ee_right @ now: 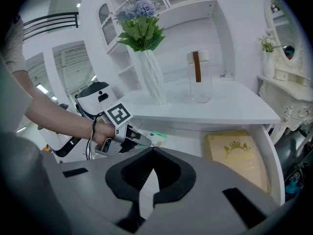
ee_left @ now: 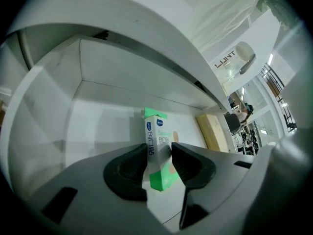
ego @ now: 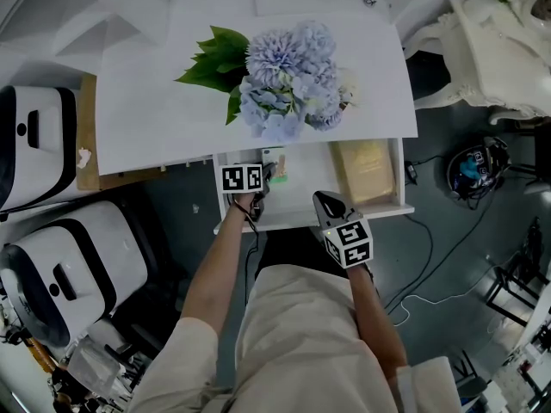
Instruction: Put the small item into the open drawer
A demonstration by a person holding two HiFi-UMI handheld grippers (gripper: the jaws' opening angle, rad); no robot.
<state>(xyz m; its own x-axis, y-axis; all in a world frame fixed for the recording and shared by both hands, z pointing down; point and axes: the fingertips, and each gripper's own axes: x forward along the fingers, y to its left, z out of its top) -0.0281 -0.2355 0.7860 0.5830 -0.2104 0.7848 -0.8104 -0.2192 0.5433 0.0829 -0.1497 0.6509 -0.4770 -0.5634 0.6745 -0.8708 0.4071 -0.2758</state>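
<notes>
The left claw (ee_left: 159, 152) reaches down into the open drawer (ee_left: 122, 77), its jaws spread wide with the small green-and-white bandage box (ee_left: 155, 127) standing between them on the drawer floor, near the drawer's left end. The right claw (ee_right: 153, 149) hovers in front of the drawer with its jaws closed together and nothing in them. A tan box with a gold crown (ee_right: 234, 153) lies at the drawer's right end, under the white bench (ego: 138, 119) carrying blue hydrangeas (ego: 284, 76).
</notes>
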